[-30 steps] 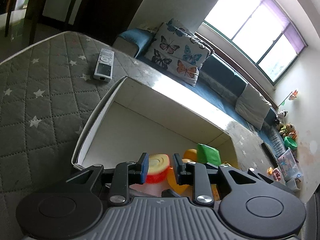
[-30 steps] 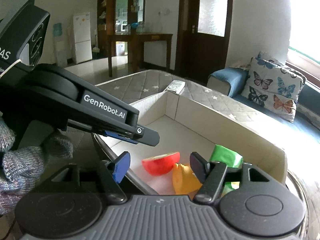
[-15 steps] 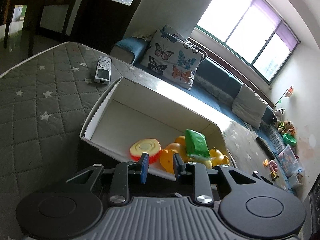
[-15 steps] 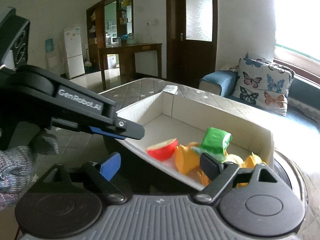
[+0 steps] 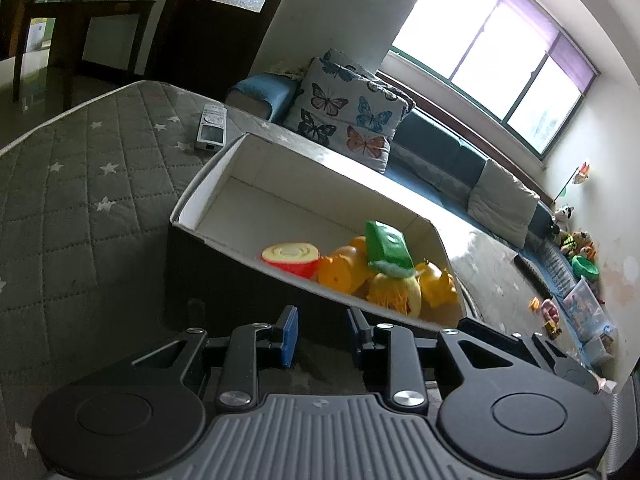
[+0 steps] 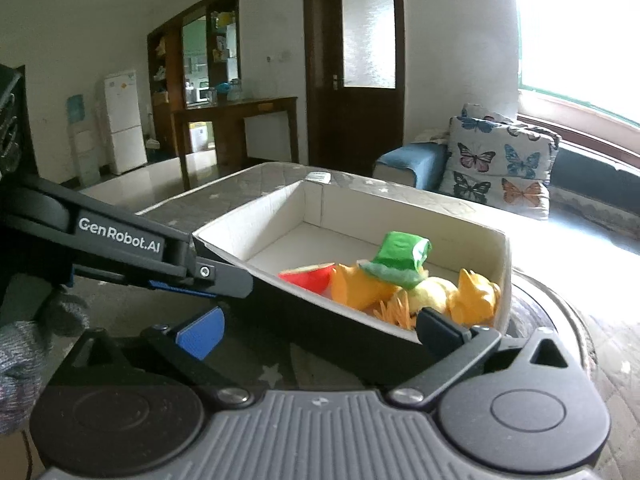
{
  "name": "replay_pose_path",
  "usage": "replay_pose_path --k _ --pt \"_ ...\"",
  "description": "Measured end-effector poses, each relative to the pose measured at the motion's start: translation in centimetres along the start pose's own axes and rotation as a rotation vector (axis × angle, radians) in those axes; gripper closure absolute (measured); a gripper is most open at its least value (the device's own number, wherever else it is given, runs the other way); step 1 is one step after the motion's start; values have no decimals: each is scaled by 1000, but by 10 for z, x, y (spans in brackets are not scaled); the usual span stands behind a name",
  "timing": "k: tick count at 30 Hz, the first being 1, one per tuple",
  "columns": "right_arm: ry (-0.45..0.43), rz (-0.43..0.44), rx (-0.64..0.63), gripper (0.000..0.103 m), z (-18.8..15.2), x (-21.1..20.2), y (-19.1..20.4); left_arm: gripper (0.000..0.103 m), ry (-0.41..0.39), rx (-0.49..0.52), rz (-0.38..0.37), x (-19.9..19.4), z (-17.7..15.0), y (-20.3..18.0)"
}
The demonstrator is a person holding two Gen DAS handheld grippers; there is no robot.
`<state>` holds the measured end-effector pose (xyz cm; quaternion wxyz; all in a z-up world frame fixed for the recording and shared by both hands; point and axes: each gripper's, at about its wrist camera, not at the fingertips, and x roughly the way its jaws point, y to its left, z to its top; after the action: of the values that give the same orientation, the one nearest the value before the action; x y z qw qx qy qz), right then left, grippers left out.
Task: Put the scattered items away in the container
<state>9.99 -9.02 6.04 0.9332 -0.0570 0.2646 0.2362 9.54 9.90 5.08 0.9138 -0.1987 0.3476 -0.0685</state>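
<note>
A shallow box (image 5: 320, 176) (image 6: 400, 208), white inside and dark outside, sits on the grey star-quilted surface. It holds a red apple half (image 5: 290, 258) (image 6: 308, 280), orange toy pieces (image 5: 344, 272) (image 6: 360, 286), a green packet (image 5: 388, 248) (image 6: 400, 258) and yellow toys (image 5: 436, 284) (image 6: 476, 296). My left gripper (image 5: 322, 330) is open and empty, just in front of the box's near wall. My right gripper (image 6: 316, 330) is open wide and empty, in front of the near wall. The left gripper's body (image 6: 120, 240) shows at the left of the right wrist view.
A white remote (image 5: 211, 127) lies on the quilted surface (image 5: 80, 200) beyond the box. A sofa with a butterfly cushion (image 5: 348, 116) (image 6: 500, 160) runs behind. Toys and a clear bin (image 5: 584, 312) sit far right. A wooden table (image 6: 236, 120) and door stand behind.
Both grippers have pulled back and down from above the box to in front of its near wall. The left jaws opened a little and the right jaws opened wider. The toys stayed in the box.
</note>
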Motion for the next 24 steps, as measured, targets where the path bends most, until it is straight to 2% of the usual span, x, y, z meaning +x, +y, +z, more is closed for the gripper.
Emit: replay_pose_path --k 10,18,24 --pt "22 -16 53 0 -18 -6 1 74 19 25 24 -8 -19 -7" --pt "39 -31 92 0 -27 -11 2 74 28 43 92 -10 -35 -9" --pt "57 -36 116 0 -37 -14 3 74 38 47 101 -11 -44 -10"
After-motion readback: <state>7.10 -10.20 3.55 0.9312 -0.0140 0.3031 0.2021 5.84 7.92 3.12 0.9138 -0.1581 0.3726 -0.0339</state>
